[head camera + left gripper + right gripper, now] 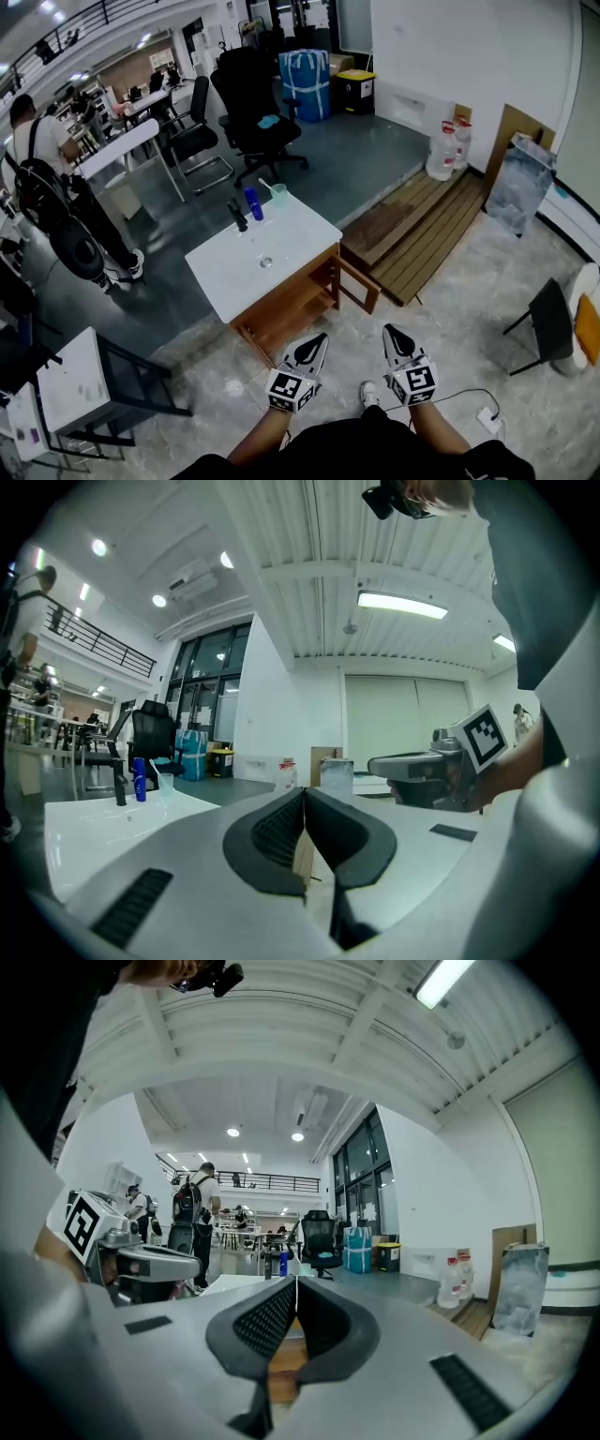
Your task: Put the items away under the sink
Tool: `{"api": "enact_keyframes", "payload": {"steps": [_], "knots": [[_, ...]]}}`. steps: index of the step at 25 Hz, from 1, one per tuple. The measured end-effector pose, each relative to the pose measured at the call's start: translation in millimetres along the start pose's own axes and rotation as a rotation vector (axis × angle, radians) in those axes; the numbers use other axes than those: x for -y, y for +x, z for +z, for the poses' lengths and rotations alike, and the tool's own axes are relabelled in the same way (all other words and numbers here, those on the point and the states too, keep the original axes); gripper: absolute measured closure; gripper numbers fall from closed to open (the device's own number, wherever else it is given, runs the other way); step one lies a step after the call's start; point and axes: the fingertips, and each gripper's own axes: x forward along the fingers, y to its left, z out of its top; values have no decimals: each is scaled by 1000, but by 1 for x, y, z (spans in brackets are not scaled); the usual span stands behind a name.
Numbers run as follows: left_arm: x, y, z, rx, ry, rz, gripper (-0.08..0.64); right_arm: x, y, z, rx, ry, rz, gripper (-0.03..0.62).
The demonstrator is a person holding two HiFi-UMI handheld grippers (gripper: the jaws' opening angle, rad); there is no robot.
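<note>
So the left claw [317,343] and right claw [391,335] are both shut, nothing gripped. The tall blue plastic bottle [252,202] and pale green translucent cup [278,194] are parked ahead and leftward, at the far edge of the white-topped wooden desk [234,272]. The left claw is judged nearer.

The white surface [234,277] of the sink unit sits on a warm brown wooden cabinet [292,309]. On it stand a deep blue plastic bottle [252,203], a pale green translucent cup [279,194] and a slim black upright object [238,216]. The left gripper [322,337] and right gripper [387,329] are light grey with black, fine-gridded fingers [267,836]. Each carries a white cube [290,390] patterned with black squares. The pale tiled floor [450,366] is veined grey.
</note>
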Motion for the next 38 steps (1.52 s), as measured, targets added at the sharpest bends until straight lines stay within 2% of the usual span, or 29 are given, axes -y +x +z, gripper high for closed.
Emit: {"api": "enact_keyframes", "payload": {"steps": [6, 12, 23, 29, 33, 38], "knots": [[-34, 37, 11, -2, 18, 99, 538, 31, 46, 0, 14, 16, 59, 572], [-56, 81, 23, 3, 17, 183, 538, 45, 99, 6, 14, -52, 228, 572], [-73, 129, 19, -21, 15, 342, 538, 74, 153, 12, 68, -77, 443, 574], [-78, 132, 16, -38, 3, 395, 538, 78, 169, 9, 61, -59, 495, 574], [-96, 131, 11, -45, -4, 416, 538, 69, 187, 2, 49, -48, 517, 572], [-127, 128, 9, -26, -25, 449, 538, 45, 216, 3, 44, -110, 557, 572]]}}
